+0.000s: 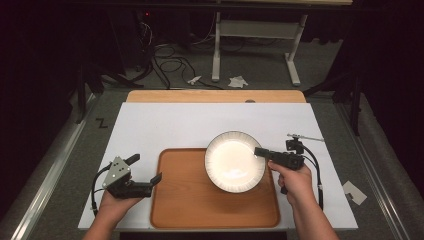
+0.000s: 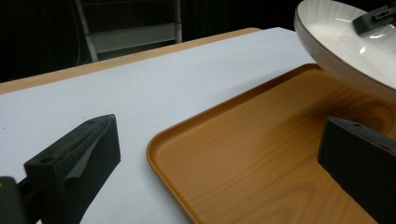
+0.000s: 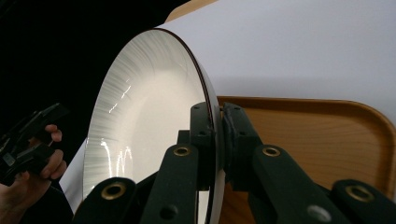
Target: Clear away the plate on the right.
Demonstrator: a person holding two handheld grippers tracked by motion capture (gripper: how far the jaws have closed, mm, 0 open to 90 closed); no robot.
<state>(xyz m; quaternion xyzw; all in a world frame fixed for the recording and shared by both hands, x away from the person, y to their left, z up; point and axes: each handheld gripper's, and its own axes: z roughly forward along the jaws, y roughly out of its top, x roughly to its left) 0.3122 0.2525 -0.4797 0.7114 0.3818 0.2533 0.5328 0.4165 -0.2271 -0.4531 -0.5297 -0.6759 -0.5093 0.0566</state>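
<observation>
High view puts the white plate (image 1: 235,161) above the upper right part of the wooden tray (image 1: 200,200), its far edge reaching past the tray's rim over the white table cover (image 1: 200,122). From the left gripper view the plate (image 2: 345,51) hangs clear of the tray (image 2: 261,163) with a gap under it, so it is lifted, not resting.

It looks like glazed ceramic: stiff, fairly heavy for its size, smooth and slippery under hard jaws, and likely to chip or break if dropped. The thin rim is the only place to take hold of it, and a pinch at one edge leaves the whole weight hanging off to the side, so it could swing or slip unless the grip is firm and the motion slow.

That is the hold in use. The right gripper (image 1: 260,151) has its jaws closed on the rim at the plate's 3 o'clock in the high view; the right gripper view shows the plate (image 3: 149,130) edge-on, one jaw on the inner face and one on the underside, clamped with the rim between them.

The left gripper (image 1: 148,172) sits at the tray's 9 o'clock with jaws spread wide, holding nothing; one jaw tip is at the tray's left rim, though I cannot tell if it touches.
</observation>
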